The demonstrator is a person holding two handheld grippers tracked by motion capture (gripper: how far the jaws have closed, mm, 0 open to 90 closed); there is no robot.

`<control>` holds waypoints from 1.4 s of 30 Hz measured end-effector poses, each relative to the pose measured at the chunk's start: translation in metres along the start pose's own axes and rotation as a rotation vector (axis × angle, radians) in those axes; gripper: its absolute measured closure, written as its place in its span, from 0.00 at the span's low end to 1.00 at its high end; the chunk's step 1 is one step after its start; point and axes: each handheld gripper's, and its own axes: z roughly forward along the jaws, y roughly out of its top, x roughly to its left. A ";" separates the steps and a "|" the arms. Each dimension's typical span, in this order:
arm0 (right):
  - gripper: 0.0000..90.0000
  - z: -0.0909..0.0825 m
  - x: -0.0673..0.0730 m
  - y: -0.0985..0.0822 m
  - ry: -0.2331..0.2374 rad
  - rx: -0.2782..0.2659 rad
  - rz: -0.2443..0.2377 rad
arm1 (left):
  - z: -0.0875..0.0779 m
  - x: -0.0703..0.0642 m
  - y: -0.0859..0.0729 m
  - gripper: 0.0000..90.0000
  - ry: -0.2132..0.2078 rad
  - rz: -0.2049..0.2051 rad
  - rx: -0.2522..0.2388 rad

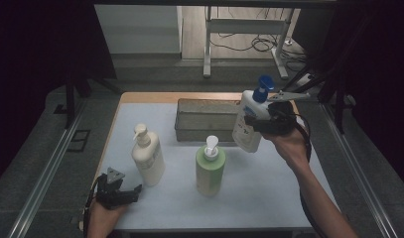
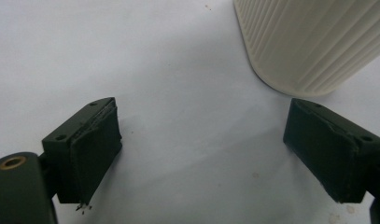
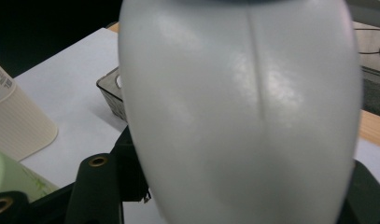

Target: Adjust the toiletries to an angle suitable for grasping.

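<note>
At lower left of the high view, the left gripper (image 1: 121,192) rests spread on the white table cover (image 1: 269,198), nothing between its jaws, beside the ribbed cream pump bottle (image 1: 148,157). Centre: green pump bottle (image 1: 210,168), grey bin (image 1: 204,119). Upper right, the right gripper (image 1: 259,122) pinches the white blue-pump bottle (image 1: 250,121) mid-body, lifted clear. Smooth, glossy plastic, likely slippery; grip the broad flanks.

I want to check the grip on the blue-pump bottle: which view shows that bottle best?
The high view: the whole white bottle with the blue pump shows there, lifted and tilted in the right gripper beside the grey bin. The right gripper view shows its white body close up. The left gripper view faces the cream bottle.
</note>
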 end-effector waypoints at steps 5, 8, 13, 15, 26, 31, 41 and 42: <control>0.45 0.007 0.005 0.008 0.005 -0.001 -0.002 | 0.000 0.000 0.000 0.12 0.000 0.000 0.000; 0.45 0.009 0.007 0.011 0.007 0.001 -0.005 | 0.000 0.000 0.000 0.12 0.000 0.000 0.000; 0.45 0.017 0.012 0.018 0.011 -0.001 -0.012 | 0.000 0.000 0.000 0.12 0.000 0.000 0.000; 0.45 0.021 0.014 0.021 0.012 -0.003 -0.012 | 0.000 0.000 0.000 0.12 0.000 0.000 0.000; 0.45 0.044 0.022 0.034 0.009 0.000 -0.008 | 0.000 0.000 0.000 0.12 0.000 0.000 -0.002; 0.45 0.056 0.026 0.041 0.004 0.001 -0.008 | 0.000 0.000 0.000 0.12 0.000 0.000 -0.001; 0.45 0.069 0.027 0.052 -0.005 -0.004 -0.007 | 0.000 0.000 0.000 0.12 0.000 -0.001 -0.002; 0.45 0.072 0.028 0.054 -0.006 -0.004 -0.007 | 0.000 0.000 0.000 0.12 0.000 0.000 -0.001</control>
